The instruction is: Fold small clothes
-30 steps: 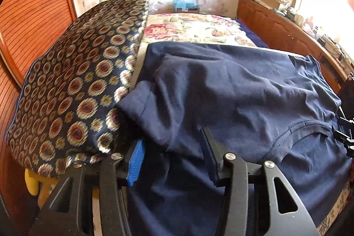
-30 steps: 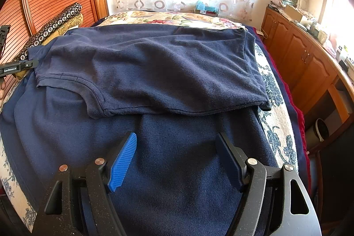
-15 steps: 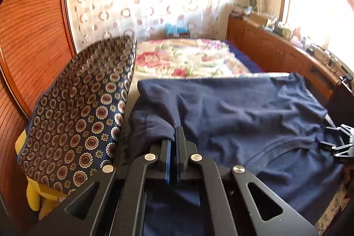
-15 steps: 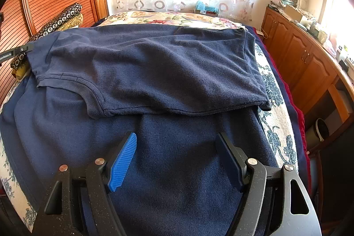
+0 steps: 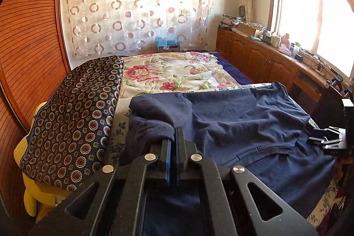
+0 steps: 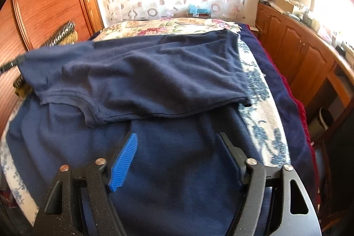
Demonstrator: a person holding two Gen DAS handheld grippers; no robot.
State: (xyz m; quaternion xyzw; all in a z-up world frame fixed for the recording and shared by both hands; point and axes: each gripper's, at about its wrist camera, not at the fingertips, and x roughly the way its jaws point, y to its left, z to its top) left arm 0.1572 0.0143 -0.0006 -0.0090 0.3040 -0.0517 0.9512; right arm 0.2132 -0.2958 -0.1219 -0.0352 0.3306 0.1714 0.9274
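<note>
The left gripper point(image 5: 173, 136) has its fingers point(image 5: 181, 136) pinched tight on a bunched fold at the sleeve end of the navy T-shirt point(image 5: 232, 123), the cloth rising into the tips and humped just beyond them. The right gripper point(image 6: 177, 147) has its fingers point(image 6: 125, 158) spread fairly wide, having just narrowed a little, with nothing pressed between them; they hang over the dark blue fleece blanket point(image 6: 177, 180), just short of the shirt's near hem. The T-shirt point(image 6: 137, 72) lies across the bed on top of that blanket, its neckline toward the left gripper's side and its far edge reaching the floral bedspread point(image 5: 177, 72); in the right wrist view its left corner is drawn up to the black tip of the left gripper at the picture's edge. Just left of the gripped fold stands a patterned pillow point(image 5: 73, 116) with round medallions, a yellow cushion point(image 5: 31, 198) under it, both against the wooden headboard point(image 5: 26, 48). Behind the bed hangs a sheer curtain point(image 5: 137, 8) with ring shapes, and along the right runs a wooden cabinet point(image 6: 296, 54) with clutter on top, under a bright window point(image 5: 314, 14)
</note>
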